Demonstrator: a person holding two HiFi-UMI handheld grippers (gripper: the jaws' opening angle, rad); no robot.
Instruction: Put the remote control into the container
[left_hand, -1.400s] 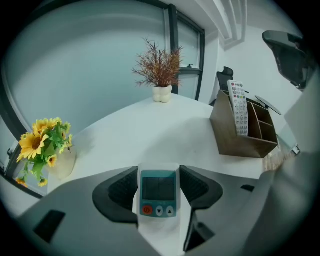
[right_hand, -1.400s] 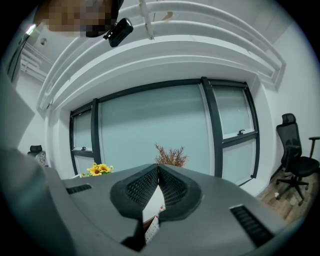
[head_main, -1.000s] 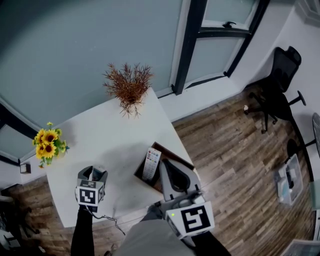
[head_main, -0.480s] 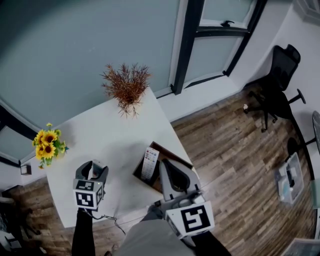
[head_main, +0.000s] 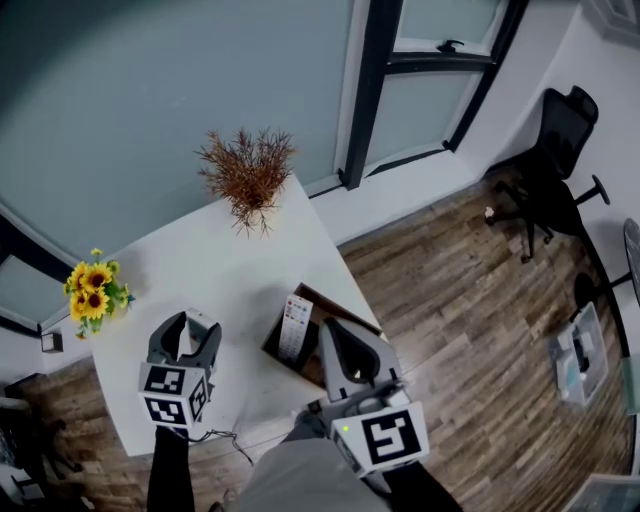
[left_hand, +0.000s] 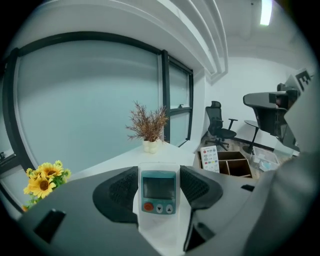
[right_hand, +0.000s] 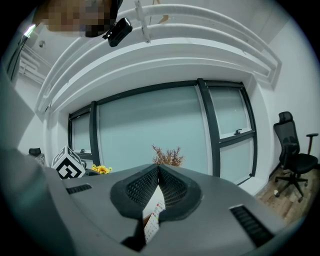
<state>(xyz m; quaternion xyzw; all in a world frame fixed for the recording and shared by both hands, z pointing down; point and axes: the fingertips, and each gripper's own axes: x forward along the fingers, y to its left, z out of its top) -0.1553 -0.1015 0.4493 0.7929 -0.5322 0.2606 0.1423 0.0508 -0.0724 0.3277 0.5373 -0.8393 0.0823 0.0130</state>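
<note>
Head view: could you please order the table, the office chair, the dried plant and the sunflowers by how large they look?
Largest to smallest:
1. table
2. office chair
3. dried plant
4. sunflowers
The chair stands farther off on the floor, so it looks smaller than it is.

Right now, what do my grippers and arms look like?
The left gripper and right gripper are grey, with black ribbed pads and a white marker cube. A thin cable hangs from the left, a green light shows on the right. Sleeves are dark.
</note>
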